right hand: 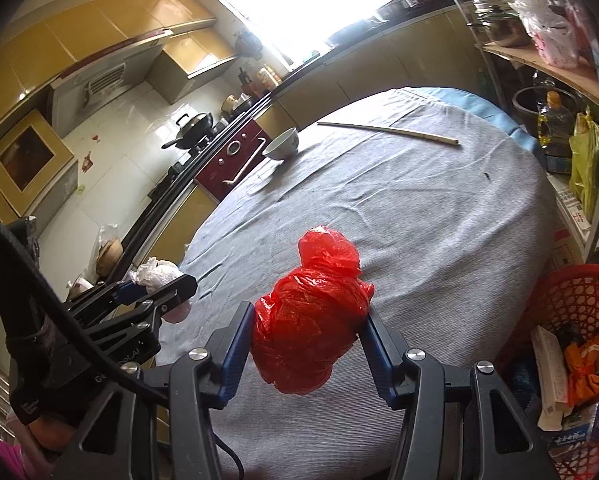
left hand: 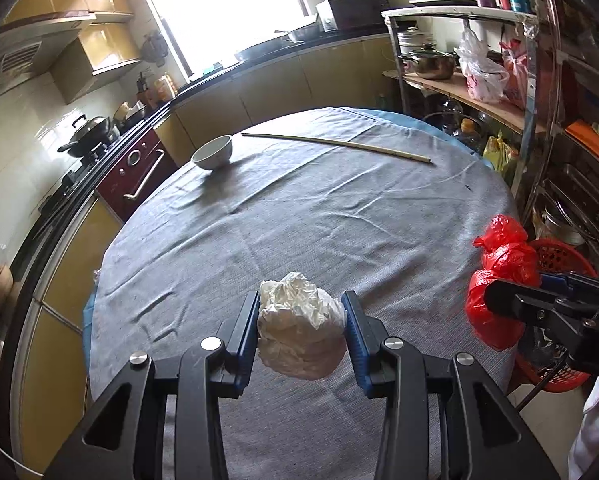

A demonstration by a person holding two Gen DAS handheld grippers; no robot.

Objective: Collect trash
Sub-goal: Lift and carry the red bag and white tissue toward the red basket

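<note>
Cramped kitchen, round bench (left hand: 283,216) under a grey cloth, window glare at 12 o'clock. White bowl (left hand: 213,153) at 11 and a pair of chopsticks (left hand: 335,145) at 1 sit on the far side, not trash by the look of it.

Left claw (left hand: 301,322) is clenched on a crumpled white wad (left hand: 299,328), pads biting both flanks, wad lifted clear of the cloth. Right claw (right hand: 309,322) is grasping a knotted red plastic bag (right hand: 311,312), jaws wider, bag bulging out past the pads above and below.

Red mesh basket (right hand: 579,280) stands off the bench edge at 3–4 o'clock in the right view, already holding cartons and wrappers. Likely drop target.

Doing it well:
- Right goes first, it's nearer the basket. Clear the rim before releasing; the bag is floppy and could snag the mesh.
- Left has to cross behind the right claw. Stagger them to avoid a clash.
- Keep the squeeze steady on the wad: light, springy, slips easily.

Pose: both claws pitched down toward the bench, left steeper, side by side, right one rolled slightly.
</note>
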